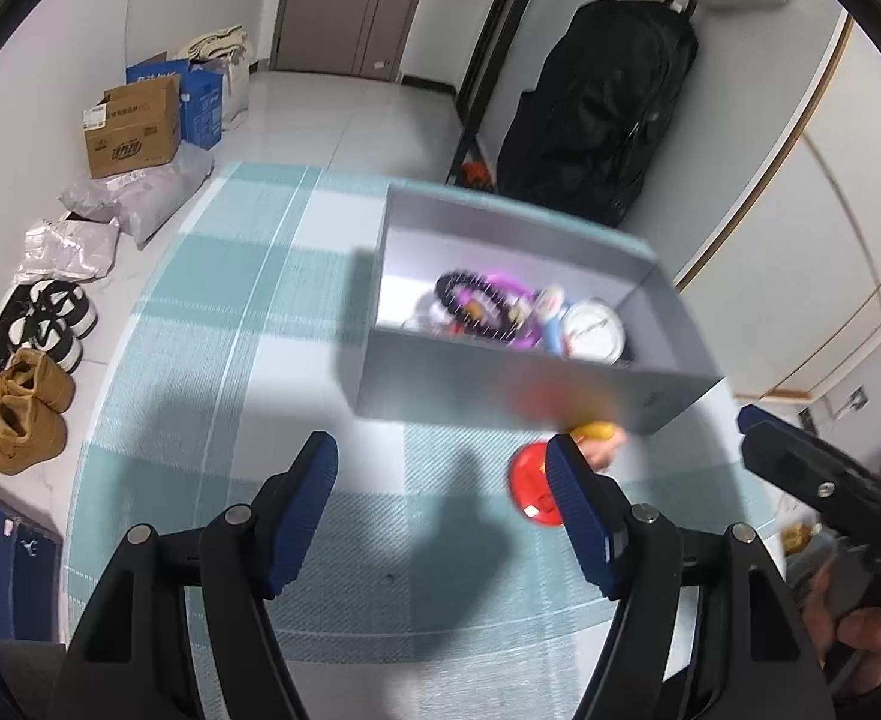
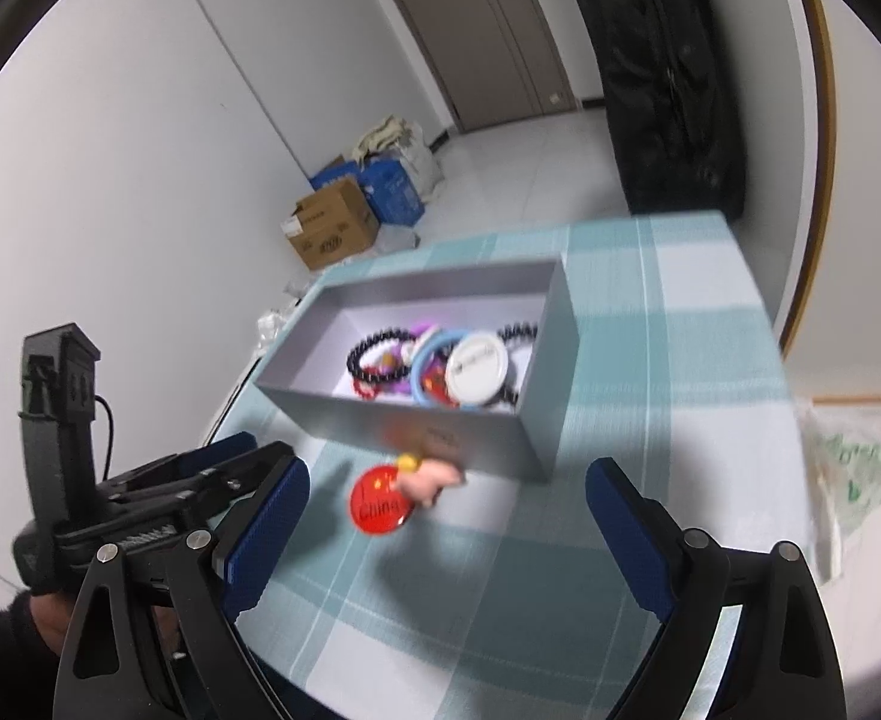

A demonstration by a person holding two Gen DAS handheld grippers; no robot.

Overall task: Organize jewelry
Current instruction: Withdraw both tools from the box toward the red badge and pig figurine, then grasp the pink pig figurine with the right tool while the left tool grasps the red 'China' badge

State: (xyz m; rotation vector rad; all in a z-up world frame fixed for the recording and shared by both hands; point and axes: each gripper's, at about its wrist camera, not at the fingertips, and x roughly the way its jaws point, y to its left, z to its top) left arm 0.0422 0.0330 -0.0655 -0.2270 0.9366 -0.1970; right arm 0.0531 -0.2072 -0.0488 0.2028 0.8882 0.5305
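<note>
A grey open box point(image 1: 500, 381) point(image 2: 416, 420) stands on the teal checked tablecloth point(image 1: 200, 312) point(image 2: 500, 588). Inside lie a black bead bracelet point(image 1: 470, 312) point(image 2: 374, 342), purple and blue rings point(image 2: 425, 360) and a white round badge point(image 1: 593, 330) point(image 2: 479, 363). In front of the box lie a red round badge point(image 1: 527, 480) point(image 2: 380, 504) and a small pink figure with a yellow top point(image 1: 599, 441) point(image 2: 428, 480). My left gripper point(image 1: 446, 516) point(image 2: 248, 462) is open, above the cloth left of the red badge. My right gripper point(image 2: 446, 540) is open and empty, before the badge; it shows at the right edge of the left view point(image 1: 800, 468).
The table's edges fall off left and right. On the floor to the left are cardboard boxes point(image 1: 134, 126) point(image 2: 332, 228), plastic bags and shoes point(image 1: 26, 414). A black suitcase point(image 1: 596, 108) point(image 2: 668, 78) stands behind the table. A plastic bag point(image 2: 848, 468) lies at the right.
</note>
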